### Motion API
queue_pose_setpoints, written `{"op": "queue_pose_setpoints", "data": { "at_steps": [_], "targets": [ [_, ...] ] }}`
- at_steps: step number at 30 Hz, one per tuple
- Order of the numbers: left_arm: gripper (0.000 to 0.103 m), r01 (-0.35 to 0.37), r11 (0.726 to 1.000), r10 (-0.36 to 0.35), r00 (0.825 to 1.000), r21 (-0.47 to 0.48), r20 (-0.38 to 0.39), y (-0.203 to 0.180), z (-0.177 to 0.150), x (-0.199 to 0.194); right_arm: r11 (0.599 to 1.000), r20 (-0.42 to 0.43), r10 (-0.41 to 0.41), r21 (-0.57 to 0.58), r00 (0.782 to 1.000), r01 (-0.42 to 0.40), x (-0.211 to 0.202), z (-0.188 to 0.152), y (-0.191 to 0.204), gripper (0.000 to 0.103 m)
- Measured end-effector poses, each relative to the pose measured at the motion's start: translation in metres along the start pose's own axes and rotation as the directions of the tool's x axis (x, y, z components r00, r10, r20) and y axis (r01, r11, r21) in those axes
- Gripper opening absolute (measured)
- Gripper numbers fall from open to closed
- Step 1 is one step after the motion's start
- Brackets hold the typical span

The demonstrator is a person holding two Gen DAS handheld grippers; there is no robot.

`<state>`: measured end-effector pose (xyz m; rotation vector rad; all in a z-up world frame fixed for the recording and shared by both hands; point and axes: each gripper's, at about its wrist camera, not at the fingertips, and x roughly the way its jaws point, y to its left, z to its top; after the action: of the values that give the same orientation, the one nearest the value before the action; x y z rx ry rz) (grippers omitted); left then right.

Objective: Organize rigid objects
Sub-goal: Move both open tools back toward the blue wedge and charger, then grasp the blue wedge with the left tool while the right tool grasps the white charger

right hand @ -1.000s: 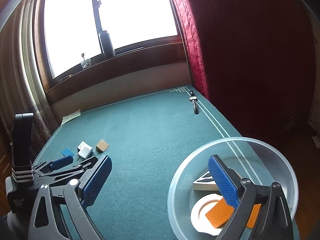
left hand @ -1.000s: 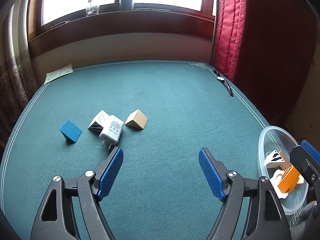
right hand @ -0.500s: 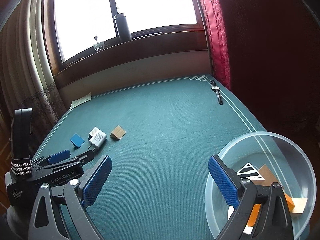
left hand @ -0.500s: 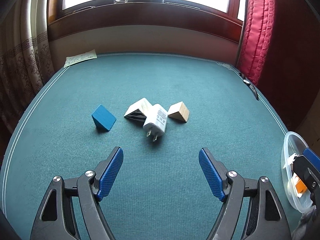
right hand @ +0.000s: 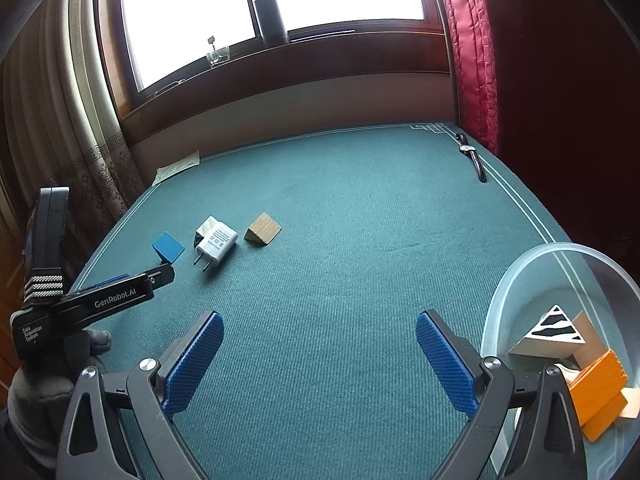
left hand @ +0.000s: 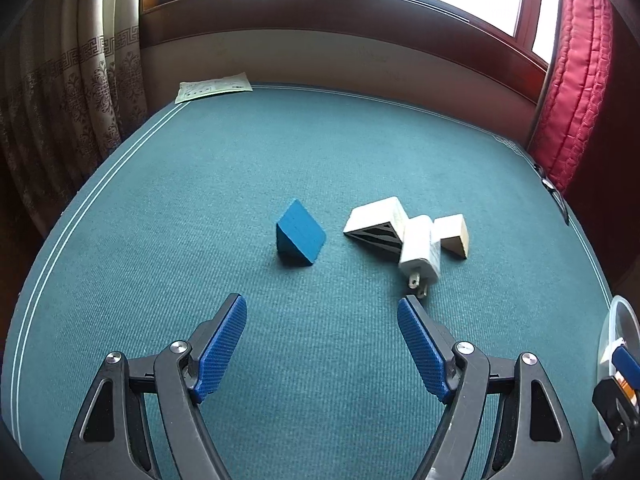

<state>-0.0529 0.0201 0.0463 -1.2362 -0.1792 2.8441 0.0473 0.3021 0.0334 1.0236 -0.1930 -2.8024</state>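
Observation:
On the green felt table lie a blue wedge block [left hand: 301, 239], a white block with black stripes [left hand: 378, 227], a white plug adapter [left hand: 420, 254] and a plain wooden wedge [left hand: 453, 235]. My left gripper [left hand: 322, 314] is open with nothing between its fingers, a short way in front of the blue wedge. The right wrist view shows the same pieces: blue wedge [right hand: 168, 247], adapter [right hand: 216, 242], wooden wedge [right hand: 263, 229]. My right gripper [right hand: 320, 330] is open and empty over bare felt, beside the clear bowl [right hand: 516, 276] that holds a striped block [right hand: 554, 324] and orange blocks [right hand: 596, 392].
A wristwatch [right hand: 472, 156] lies near the table's far right edge by a red curtain [right hand: 472, 52]. A paper slip [left hand: 214, 86] sits at the far left corner. A dark flask [right hand: 270, 18] stands on the windowsill. A gloved hand [right hand: 44, 392] holds the left gripper.
Both grippers have swung left across the table. The loose blocks now lie straight ahead of the left gripper, and the bowl has slid to the right edge of both views.

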Motion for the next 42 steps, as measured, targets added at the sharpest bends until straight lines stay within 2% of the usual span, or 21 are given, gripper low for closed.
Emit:
{"op": "queue_pose_setpoints", "data": {
  "at_steps": [9, 15, 18, 25, 34, 38, 42],
  "targets": [
    [0.079, -0.071, 0.997, 0.071, 0.997, 0.033, -0.019, 0.015, 0.022, 0.027, 1.0, -0.026, 0.01, -0.001, 1.0, -0.01, 0.006, -0.004, 0.005, 0.099],
    [0.079, -0.064, 0.997, 0.061, 0.997, -0.051, -0.047, 0.026, 0.034, 0.041, 1.0, -0.035, 0.012, -0.004, 0.999, -0.012, 0.009, -0.005, 0.007, 0.099],
    [0.079, -0.079, 0.995, 0.077, 0.996, -0.067, -0.034, 0.022, 0.041, 0.045, 1.0, -0.041, 0.016, -0.003, 0.999, -0.016, 0.011, -0.005, 0.009, 0.099],
    [0.079, -0.128, 0.985, 0.121, 0.991, -0.116, -0.063, 0.025, 0.054, 0.067, 1.0, -0.049, 0.024, -0.004, 0.998, -0.024, 0.013, -0.007, 0.01, 0.099],
    [0.079, -0.143, 0.985, 0.137, 0.989, -0.1, -0.062, 0.033, 0.045, 0.064, 0.999, -0.059, 0.035, 0.008, 0.998, -0.035, 0.017, -0.008, 0.009, 0.099],
    [0.079, -0.172, 0.981, 0.167, 0.984, -0.087, -0.056, 0.04, 0.036, 0.056, 0.999, -0.061, 0.042, 0.005, 0.997, -0.042, 0.017, -0.009, 0.01, 0.099],
    [0.079, -0.16, 0.983, 0.156, 0.987, -0.094, -0.046, 0.045, 0.031, 0.051, 0.999, -0.068, 0.048, 0.007, 0.997, -0.048, 0.018, -0.01, 0.011, 0.099]
  ]
}}
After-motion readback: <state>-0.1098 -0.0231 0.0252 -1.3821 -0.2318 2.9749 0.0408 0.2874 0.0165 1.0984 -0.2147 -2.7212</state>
